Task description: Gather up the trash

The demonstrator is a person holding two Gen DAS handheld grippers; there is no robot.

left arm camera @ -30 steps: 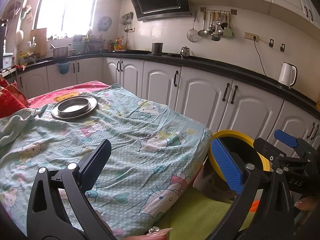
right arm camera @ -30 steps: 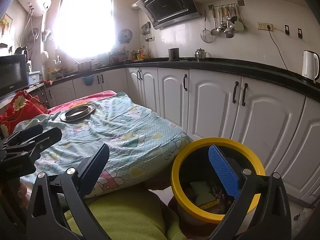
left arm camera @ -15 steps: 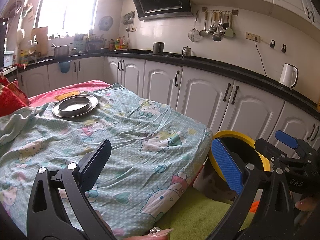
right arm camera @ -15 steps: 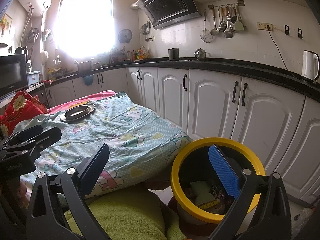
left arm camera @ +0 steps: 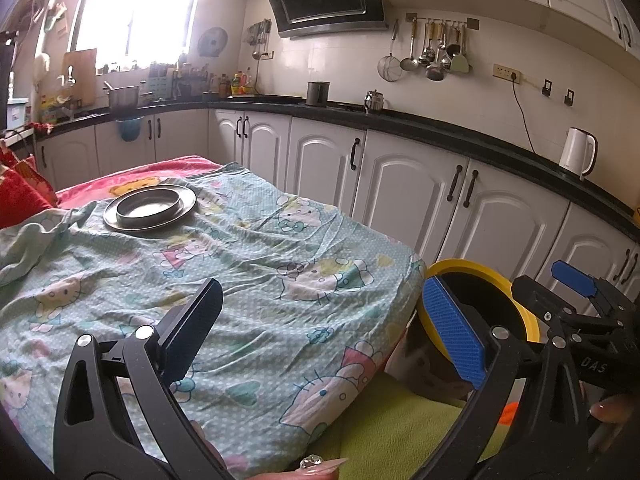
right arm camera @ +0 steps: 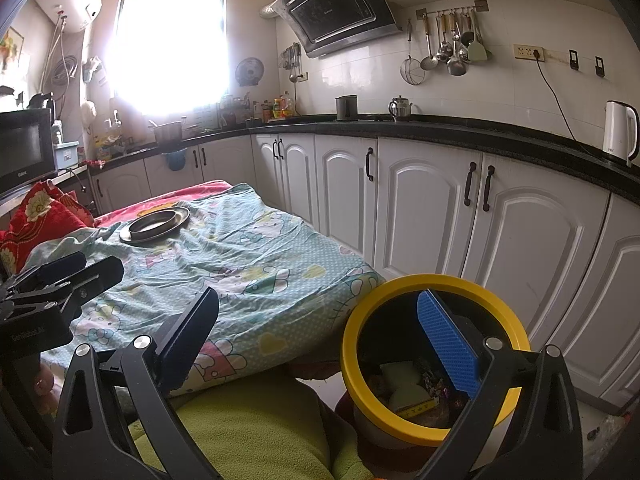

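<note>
Bin loaded beside the table, both tongs wide open and empty.

The trash (right arm camera: 404,388), wrappers and pale scraps, lies in the bottom of the yellow-rimmed bin (right arm camera: 360,308), which stands on the floor just off the corner of the table (left arm camera: 248,280) with its cartoon cloth. The right tongs (right arm camera: 320,336) hang over the bin's mouth, the left tongs (left arm camera: 320,320) over the cloth; neither grips anything. No loose trash shows on the cloth, only a metal plate (left arm camera: 150,207) at the far end. The job looks about finished, so a sweep of the table for leftovers would serve best, keeping the plate out of it.
</note>
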